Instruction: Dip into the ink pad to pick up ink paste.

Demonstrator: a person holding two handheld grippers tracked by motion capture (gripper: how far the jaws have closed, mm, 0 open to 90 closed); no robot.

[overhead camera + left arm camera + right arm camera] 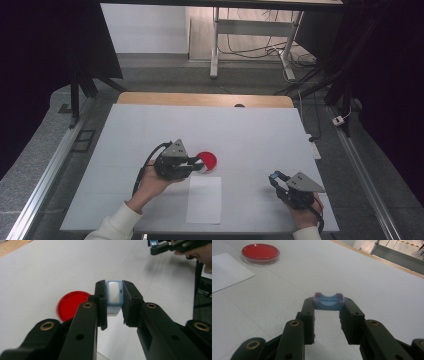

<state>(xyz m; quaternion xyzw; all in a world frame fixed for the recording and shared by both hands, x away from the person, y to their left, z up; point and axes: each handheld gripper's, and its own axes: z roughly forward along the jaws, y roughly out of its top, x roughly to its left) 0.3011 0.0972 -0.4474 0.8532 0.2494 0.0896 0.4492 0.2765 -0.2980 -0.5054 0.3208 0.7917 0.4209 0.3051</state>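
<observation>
Left gripper (114, 303): I read its jaws clamped on a light blue block with a white face (113, 293), held above the white table (260, 135), just beside the red dish (207, 160).
Right gripper (328, 312): I read its jaws clenched on a blue cap (328, 301), low over the table's near right part.
Red dish: I see it resting on the table, near the white paper sheet (204, 199).
Spacing: I see the two grippers well apart.

Dim overhead light, dark edges; close-ups soft, bg blurred.
</observation>
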